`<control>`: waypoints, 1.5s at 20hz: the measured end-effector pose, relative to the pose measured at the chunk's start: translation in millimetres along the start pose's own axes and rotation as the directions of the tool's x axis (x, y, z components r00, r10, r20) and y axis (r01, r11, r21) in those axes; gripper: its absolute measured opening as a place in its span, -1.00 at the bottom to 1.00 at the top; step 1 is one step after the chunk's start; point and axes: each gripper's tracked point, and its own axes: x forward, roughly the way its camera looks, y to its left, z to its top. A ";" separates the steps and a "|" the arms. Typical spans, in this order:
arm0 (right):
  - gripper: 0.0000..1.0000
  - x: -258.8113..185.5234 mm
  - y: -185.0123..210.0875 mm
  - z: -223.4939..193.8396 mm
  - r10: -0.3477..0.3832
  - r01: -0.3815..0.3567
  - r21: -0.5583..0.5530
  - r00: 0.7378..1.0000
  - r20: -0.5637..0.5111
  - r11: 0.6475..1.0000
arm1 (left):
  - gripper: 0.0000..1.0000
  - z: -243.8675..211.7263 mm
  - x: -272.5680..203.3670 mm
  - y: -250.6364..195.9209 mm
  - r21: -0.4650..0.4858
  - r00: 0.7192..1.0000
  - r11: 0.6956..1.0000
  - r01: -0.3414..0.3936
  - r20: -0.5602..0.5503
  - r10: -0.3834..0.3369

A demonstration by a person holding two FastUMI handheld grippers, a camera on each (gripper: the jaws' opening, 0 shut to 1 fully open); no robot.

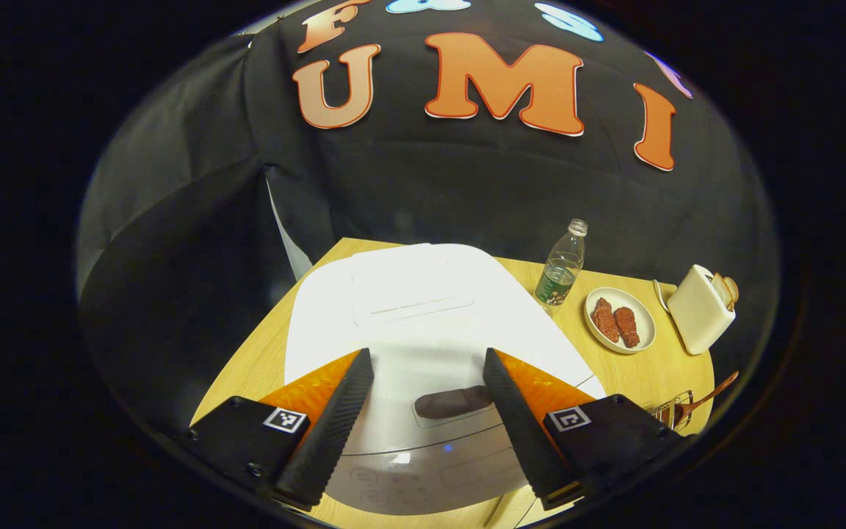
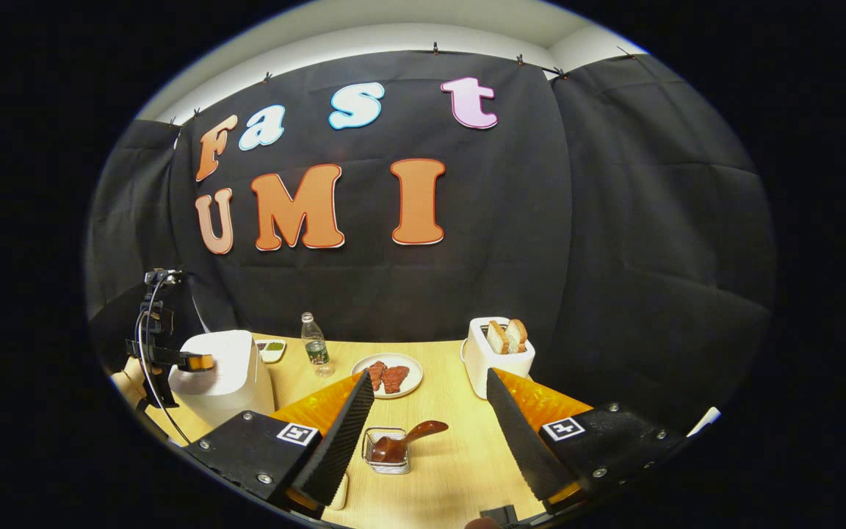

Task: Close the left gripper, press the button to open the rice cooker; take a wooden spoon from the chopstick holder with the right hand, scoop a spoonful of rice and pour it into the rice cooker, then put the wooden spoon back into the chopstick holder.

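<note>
The white rice cooker (image 1: 423, 301) stands with its lid down on the wooden table (image 1: 658, 367). Its dark button (image 1: 452, 402) lies on the front, between and below my left gripper's fingers. My left gripper (image 1: 426, 354) is open and hovers over the cooker's front, holding nothing. In the right gripper view the cooker (image 2: 225, 371) sits at the far left, and a hand holds the left gripper (image 2: 199, 361) above it. A wooden spoon (image 2: 412, 435) leans in the wire chopstick holder (image 2: 386, 461), just ahead of my open, empty right gripper (image 2: 429, 375). In the left gripper view the spoon (image 1: 709, 397) is at the far right.
A plastic bottle (image 2: 313, 344), a plate (image 2: 408, 361) with red pieces and a white toaster (image 2: 498, 358) with bread stand along the back of the table. A small dish (image 2: 272, 350) sits behind the cooker. The black cloth wall is close behind the table.
</note>
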 end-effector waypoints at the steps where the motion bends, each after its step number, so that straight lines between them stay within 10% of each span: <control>1: 0.91 0.2 0.0 -2.2 0.004 -0.004 -0.002 1.000 -0.004 1.000 | 1.00 -0.5 -0.3 0.6 0.017 1.000 1.000 0.001 -0.004 -0.001; 18: 0.91 -6.2 -28.1 11.7 -0.049 0.048 0.028 0.998 0.036 0.998 | 1.00 55.9 -65.5 5.3 0.010 0.990 0.997 0.075 0.119 -0.076; 30: 0.91 -10.1 -19.8 59.8 -0.041 0.038 0.021 0.991 0.125 0.999 | 0.96 198.9 -268.7 32.7 -0.005 0.835 0.995 0.097 0.545 -0.078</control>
